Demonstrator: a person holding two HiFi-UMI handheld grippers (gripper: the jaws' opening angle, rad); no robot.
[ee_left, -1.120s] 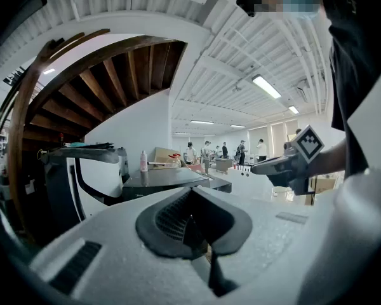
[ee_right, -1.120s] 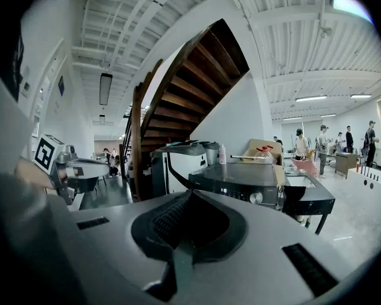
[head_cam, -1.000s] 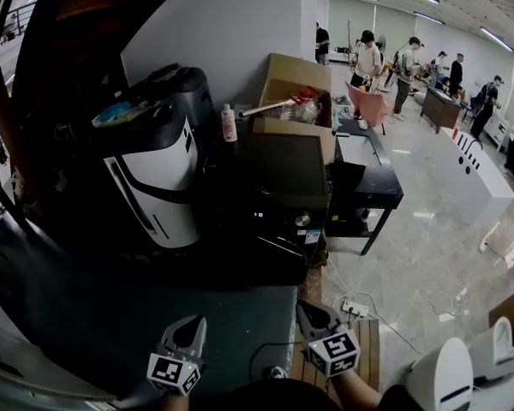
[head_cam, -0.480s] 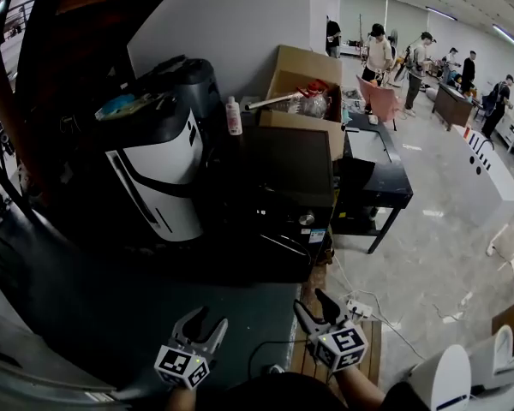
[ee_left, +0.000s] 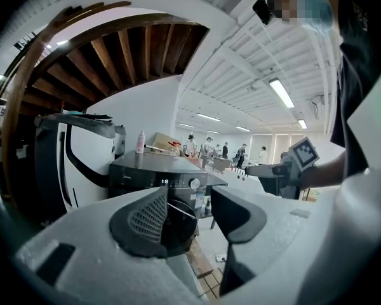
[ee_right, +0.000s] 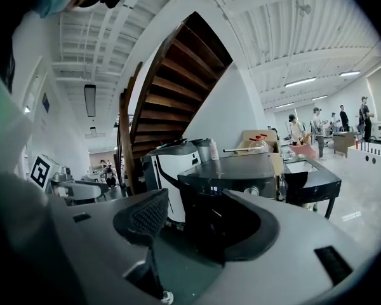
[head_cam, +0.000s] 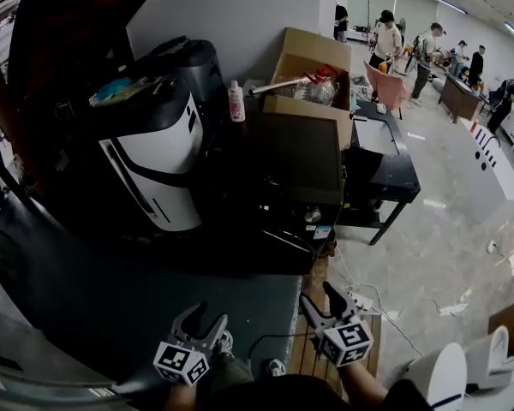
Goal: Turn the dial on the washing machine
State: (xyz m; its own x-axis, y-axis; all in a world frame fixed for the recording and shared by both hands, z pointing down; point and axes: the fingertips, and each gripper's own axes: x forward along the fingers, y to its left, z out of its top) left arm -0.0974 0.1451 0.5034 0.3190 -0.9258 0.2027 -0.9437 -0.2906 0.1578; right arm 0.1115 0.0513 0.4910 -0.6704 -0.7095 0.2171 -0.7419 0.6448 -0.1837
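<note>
Entry: my left claw (head_cam: 206, 317) and right claw (head_cam: 319, 296), both empty, jaws just spread apart; washing machine (head_cam: 300, 169) dial (head_cam: 313, 217) well ahead, so I judge them readied for reaching.

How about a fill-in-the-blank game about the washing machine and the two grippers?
1. The washing machine is ___ in colour.
2. Its silver dial is ___ in shape.
3. The left gripper and the right gripper both have their jaws ___.
4. Past the machine stands a brown cardboard ___.
Answers: black; round; open (they have just been opening, with nothing between them); box.
</note>
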